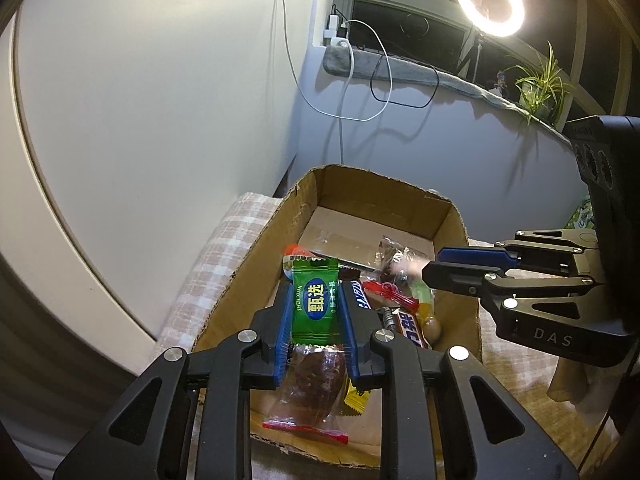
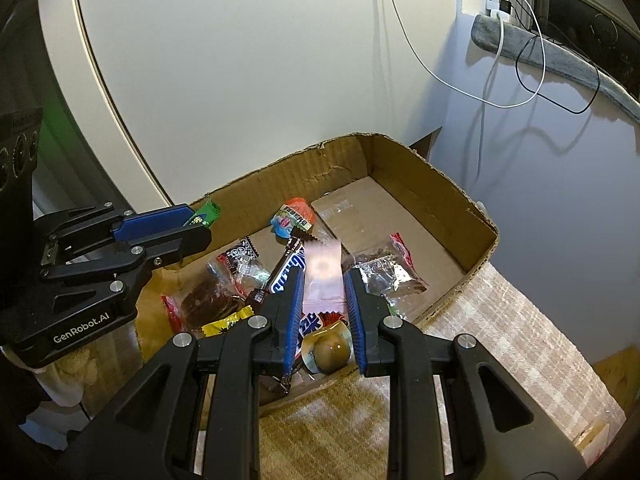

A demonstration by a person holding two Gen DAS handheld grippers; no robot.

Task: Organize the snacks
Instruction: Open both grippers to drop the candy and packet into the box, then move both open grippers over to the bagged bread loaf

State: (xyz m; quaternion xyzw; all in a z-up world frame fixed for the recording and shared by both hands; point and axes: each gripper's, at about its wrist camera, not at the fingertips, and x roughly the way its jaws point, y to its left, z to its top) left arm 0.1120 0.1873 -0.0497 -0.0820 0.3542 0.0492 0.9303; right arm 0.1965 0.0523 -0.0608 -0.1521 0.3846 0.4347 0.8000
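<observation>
Left gripper (image 1: pixel 316 300) is clamped on a green candy (image 1: pixel 315 305), label reads "ZHEN XUAN" plus two big Chinese chars in a blue oval w/ yellow rim; blue pads (image 1: pixel 285 320) pinch it from both sides, narrow gap, wrapper sticking up past the tips. It hangs over the near-left part of the cardboard box (image 1: pixel 256 248). From the right wrist cam that same gripper shows "GenRobot.AI" on its body, green wrapper end (image 2: pixel 206 213) poking out. Right gripper (image 2: pixel 323 280) is closed to wrapper width on a pale pink packet (image 2: pixel 322 272), blurred, no text readable; pads (image 2: pixel 295 300) touch its edges, held above the box (image 2: pixel 440 184) mid-section. Left cam shows "DAS" on the right gripper's body (image 1: pixel 554 338). In the box: a blue-and-white bar (image 2: pixel 286 270) w/ Latin script I can't make out, a brown bar (image 1: pixel 412 326) w/ white Chinese chars, a yellow wrapper (image 2: pixel 224 322), a clear pack w/ dark filling and red ends (image 1: pixel 316 384), a small black packet (image 2: pixel 240 254), a round brown sweet (image 2: pixel 330 348), an orange-topped jelly cup (image 2: pixel 294 214), a clear pack w/ red edge (image 2: pixel 386 272). Box sits on a checked cloth (image 2: pixel 500 332).
</observation>
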